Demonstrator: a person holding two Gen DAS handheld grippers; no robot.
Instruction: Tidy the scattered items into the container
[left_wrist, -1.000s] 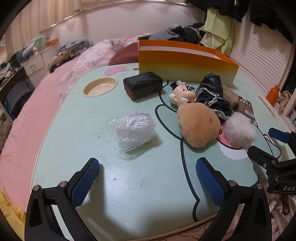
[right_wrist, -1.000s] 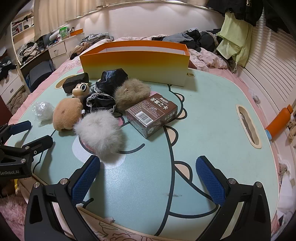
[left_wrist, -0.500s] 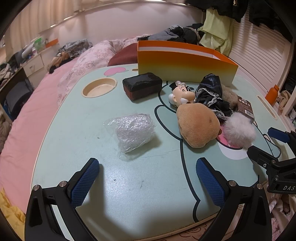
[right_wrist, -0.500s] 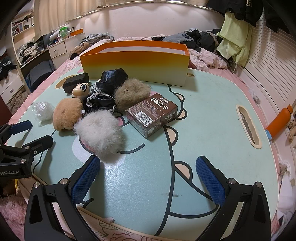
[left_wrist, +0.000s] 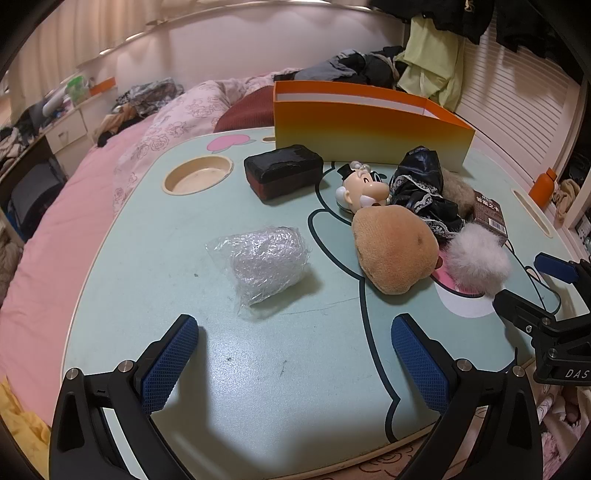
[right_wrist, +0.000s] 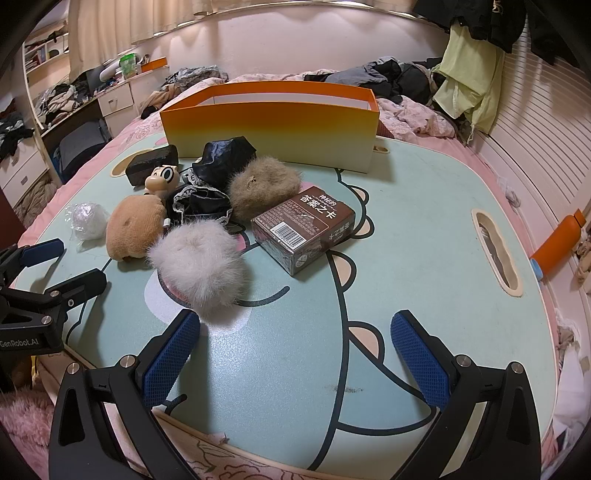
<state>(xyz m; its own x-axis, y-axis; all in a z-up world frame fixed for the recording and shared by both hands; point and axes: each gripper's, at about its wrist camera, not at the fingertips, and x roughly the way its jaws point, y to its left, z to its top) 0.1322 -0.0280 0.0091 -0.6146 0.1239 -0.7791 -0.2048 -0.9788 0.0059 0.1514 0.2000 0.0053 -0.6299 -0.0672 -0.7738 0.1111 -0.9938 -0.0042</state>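
Nothing picked yet, so I read this as the very start: choosing a first item. Left gripper sits at the bottom of its frame, jaws spread wide, nothing between them; right gripper is the same, wide apart and empty at the bottom of its frame. The orange container stands upper centre in the right view, at the far edge of the table, open top; its inside is mostly hidden, only white inner wall shows. All items lie in front of it on the tabletop: clear plastic bag alone at centre-left of the left view, closest to the left jaws; tan plush right of it, touching the white fur ball; cartoon figure, black lace cloth, brown fur ball bunched behind; black block near the container's left end; brown printed box at centre of the right view. Likely next: left moves forward onto the bag, right onto the white fur ball just off its left finger, or the box. The bag is crinkly and soft, so close low around its bulk. The box is wide; grip it across the short side.
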